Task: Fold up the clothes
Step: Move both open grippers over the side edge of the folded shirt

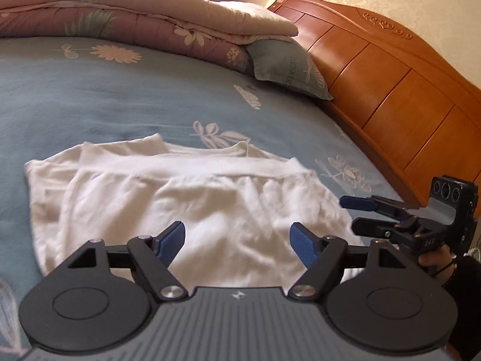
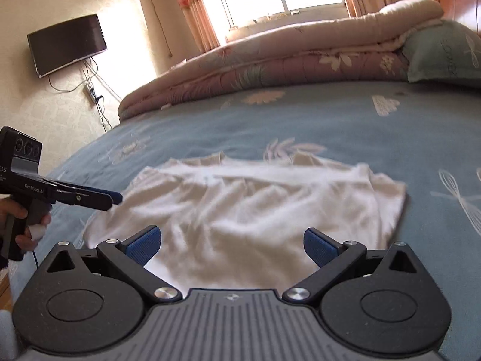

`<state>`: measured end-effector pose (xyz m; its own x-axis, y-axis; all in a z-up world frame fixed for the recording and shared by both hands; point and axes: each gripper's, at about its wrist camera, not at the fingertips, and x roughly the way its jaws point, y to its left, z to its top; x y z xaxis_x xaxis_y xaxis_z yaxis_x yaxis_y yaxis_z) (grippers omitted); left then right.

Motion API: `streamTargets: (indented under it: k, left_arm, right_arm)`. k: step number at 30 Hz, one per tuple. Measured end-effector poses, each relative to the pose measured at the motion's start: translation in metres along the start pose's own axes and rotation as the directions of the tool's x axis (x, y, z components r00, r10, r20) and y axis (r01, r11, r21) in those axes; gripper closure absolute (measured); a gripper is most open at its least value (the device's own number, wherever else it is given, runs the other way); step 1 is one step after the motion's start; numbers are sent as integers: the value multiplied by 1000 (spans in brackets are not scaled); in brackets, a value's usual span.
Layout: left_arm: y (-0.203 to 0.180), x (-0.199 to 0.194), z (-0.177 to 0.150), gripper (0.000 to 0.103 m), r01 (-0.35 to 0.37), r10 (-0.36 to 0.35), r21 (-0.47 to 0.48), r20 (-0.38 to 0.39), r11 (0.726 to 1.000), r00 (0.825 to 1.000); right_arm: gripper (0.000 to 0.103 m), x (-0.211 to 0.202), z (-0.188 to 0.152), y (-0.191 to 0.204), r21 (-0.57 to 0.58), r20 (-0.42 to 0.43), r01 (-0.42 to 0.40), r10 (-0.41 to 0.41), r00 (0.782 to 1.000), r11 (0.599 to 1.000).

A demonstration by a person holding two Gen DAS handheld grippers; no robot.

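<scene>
black grippers [image 1: 237, 242], blue ribbed fingers [image 2: 143, 245], silver screws, dark sleeve [image 1: 469, 273].

The white garment [image 1: 192, 207] is lying flat at the bed's centre, posing nothing tall to clear. Bare blue sheet [image 1: 105, 96] is stretching open toward twelve o'clock until the folded quilt [image 1: 126, 21] and pillow [image 1: 285, 69] are walling it off. At three o'clock the wooden headboard [image 1: 390, 90] is blocking passage.

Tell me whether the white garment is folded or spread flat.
Folded: the white garment lies on the bed sheet with its ribbed hem doubled over the layer beneath.
</scene>
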<state>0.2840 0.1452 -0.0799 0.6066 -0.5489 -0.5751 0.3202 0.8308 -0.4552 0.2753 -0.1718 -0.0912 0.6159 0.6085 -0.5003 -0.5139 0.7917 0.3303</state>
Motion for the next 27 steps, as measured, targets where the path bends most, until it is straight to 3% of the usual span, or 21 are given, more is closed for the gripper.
streamTargets:
  k: [2,4,7,8,9,12,13,14,15,16,18,20,22,25,26,27]
  left_arm:
    - [1,26,9,26,36,-36,-12,-13,999,999]
    - [8,42,9,26,-14,13,-38,-14,999,1000]
    - [37,39,-2,27,-152,153,-78,-4,985,988]
    - [50,30,-7,34,-197,198,-92,5,976,980]
    - [60,18,-11,46,-198,201,-114,17,974,979]
    - [82,-12,-17,56,-190,202,-182,47,965,978]
    - [85,-19,-15,55,-183,198,-206,53,961,979]
    - [83,-21,-11,47,-183,199,-209,56,961,978]
    - [79,-21,-6,33,-183,197,-191,61,964,978]
    - [73,-19,0,31,-181,195,-153,78,971,978]
    - [63,-10,11,31,-175,185,-102,99,979,978]
    - [63,6,20,31,-148,157,-111,84,983,984]
    - [65,22,24,31,-164,172,-110,73,980,982]
    - [78,37,21,32,-285,292,-109,55,952,955]
    - [80,36,21,38,-282,290,-119,56,952,955]
    - [83,35,21,36,-278,287,-129,56,952,956]
  right_arm:
    - [0,22,13,-5,16,11,-3,2,1000,1000]
    - [0,40,15,-14,17,-6,28,-28,1000,999]
    - [0,48,8,-38,18,-39,116,-115,993,993]
    - [2,44,4,-49,28,-35,128,-127,991,991]
    - [2,38,0,-58,39,-27,138,-137,990,990]
    - [7,24,-2,-72,68,-26,142,-141,990,988]
    - [7,23,-1,-71,68,-27,148,-146,989,987]
    - [6,24,1,-67,65,-29,157,-156,987,985]
    - [3,25,4,-60,54,-26,163,-162,986,985]
    - [1,26,6,-52,40,-13,157,-156,988,987]
    - [1,27,10,-36,23,12,112,-113,994,993]
    - [1,30,13,-24,14,17,82,-82,996,997]
    - [1,35,14,-18,-2,16,74,-74,997,997]
    - [1,37,13,-26,2,17,116,-116,993,993]
    - [1,37,12,-34,17,21,157,-157,987,987]
    - [1,36,11,-44,41,14,209,-210,978,977]
